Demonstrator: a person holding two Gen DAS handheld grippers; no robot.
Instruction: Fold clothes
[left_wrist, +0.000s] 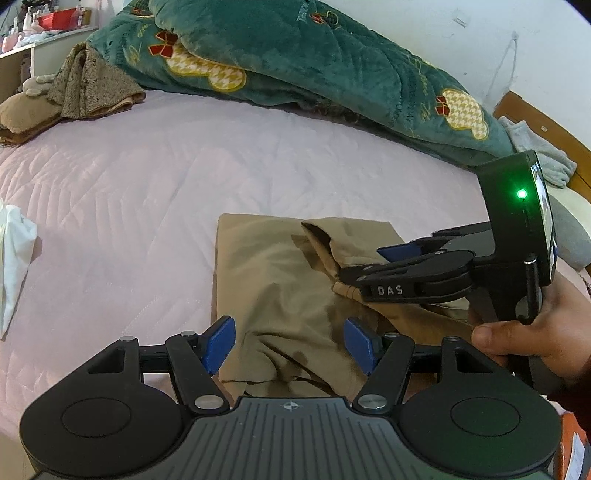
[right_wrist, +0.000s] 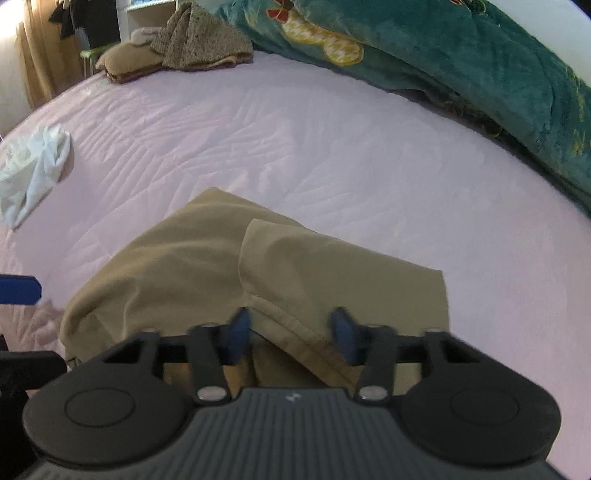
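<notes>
While a crumpled white cloth (right_wrist: 35, 170) lies left, the folded tan fabric garment (right_wrist: 207, 266) runs upward; left gripper (left_wrist: 290, 345) gapes, right gripper (right_wrist: 291, 334) straddles its hem, pads not pressing.

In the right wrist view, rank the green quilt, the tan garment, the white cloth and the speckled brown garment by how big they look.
1. green quilt
2. tan garment, though it lies nearest the camera, which enlarges it
3. white cloth and speckled brown garment: these look alike in size, so unranked; the brown one lies farther away.
</notes>
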